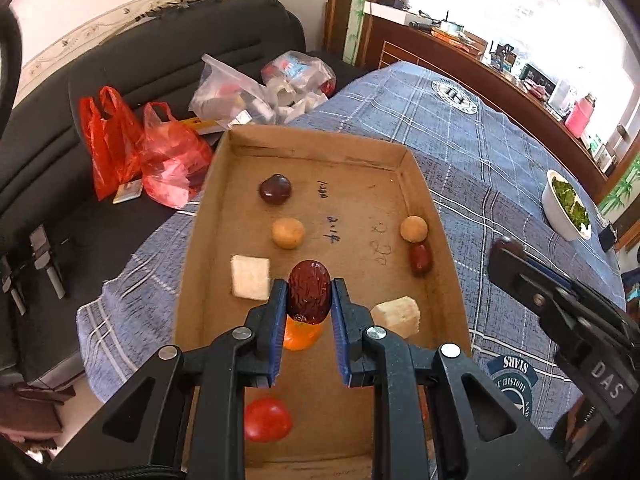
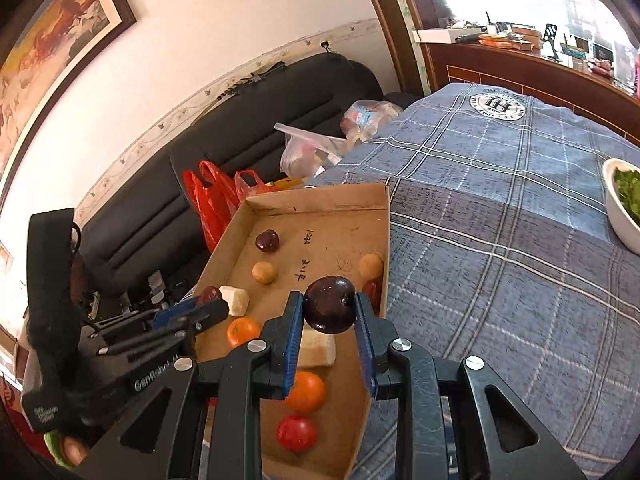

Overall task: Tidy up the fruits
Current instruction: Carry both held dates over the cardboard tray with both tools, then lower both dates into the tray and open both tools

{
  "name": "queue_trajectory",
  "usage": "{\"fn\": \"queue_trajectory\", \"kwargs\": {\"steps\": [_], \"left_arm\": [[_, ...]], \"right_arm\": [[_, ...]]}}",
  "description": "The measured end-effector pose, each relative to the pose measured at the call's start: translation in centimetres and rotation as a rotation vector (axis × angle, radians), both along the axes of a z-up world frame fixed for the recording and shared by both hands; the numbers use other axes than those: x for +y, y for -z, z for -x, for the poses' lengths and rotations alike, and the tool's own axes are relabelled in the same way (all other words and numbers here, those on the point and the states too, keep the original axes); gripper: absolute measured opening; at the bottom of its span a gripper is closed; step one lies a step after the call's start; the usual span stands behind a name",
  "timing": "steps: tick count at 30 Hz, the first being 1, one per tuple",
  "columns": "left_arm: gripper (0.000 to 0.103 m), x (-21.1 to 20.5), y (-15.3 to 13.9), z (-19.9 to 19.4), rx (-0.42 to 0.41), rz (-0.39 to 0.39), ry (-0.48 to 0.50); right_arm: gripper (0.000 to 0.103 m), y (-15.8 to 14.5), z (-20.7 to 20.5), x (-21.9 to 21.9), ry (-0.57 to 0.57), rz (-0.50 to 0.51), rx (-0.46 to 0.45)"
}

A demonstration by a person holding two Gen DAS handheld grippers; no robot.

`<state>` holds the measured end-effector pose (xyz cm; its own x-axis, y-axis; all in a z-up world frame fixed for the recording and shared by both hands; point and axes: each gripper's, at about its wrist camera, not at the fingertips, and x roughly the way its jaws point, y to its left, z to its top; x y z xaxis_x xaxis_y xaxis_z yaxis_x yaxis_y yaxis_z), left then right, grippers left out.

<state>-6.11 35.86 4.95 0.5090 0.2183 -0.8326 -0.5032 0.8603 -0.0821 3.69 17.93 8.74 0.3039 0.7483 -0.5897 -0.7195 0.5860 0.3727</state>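
Note:
A cardboard tray on the blue plaid cloth holds the fruit. My left gripper is shut on a wrinkled red date, held above an orange in the tray's left column; the date also shows in the right wrist view. My right gripper is shut on a dark plum above the tray's right side. In the tray lie another dark plum, two tan longans, a smooth red date, two pale cubes and red tomatoes.
A white bowl of greens stands on the cloth at the right. Red plastic bags and clear bags lie on the dark sofa beyond the tray's left edge. A cluttered wooden ledge runs behind the table.

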Motion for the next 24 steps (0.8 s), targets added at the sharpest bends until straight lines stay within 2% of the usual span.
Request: {"fn": "queue_trajectory", "kwargs": {"steps": [13, 24], "left_arm": [[0.019, -0.2, 1.5, -4.0, 0.031, 0.042, 0.034], [0.019, -0.2, 2.5, -5.8, 0.057, 0.046, 0.050]], "right_arm": [[0.025, 0.9, -5.0, 4.2, -0.001, 0.041, 0.026], [0.025, 2.2, -8.2, 8.1, -0.064, 0.100, 0.023]]}}
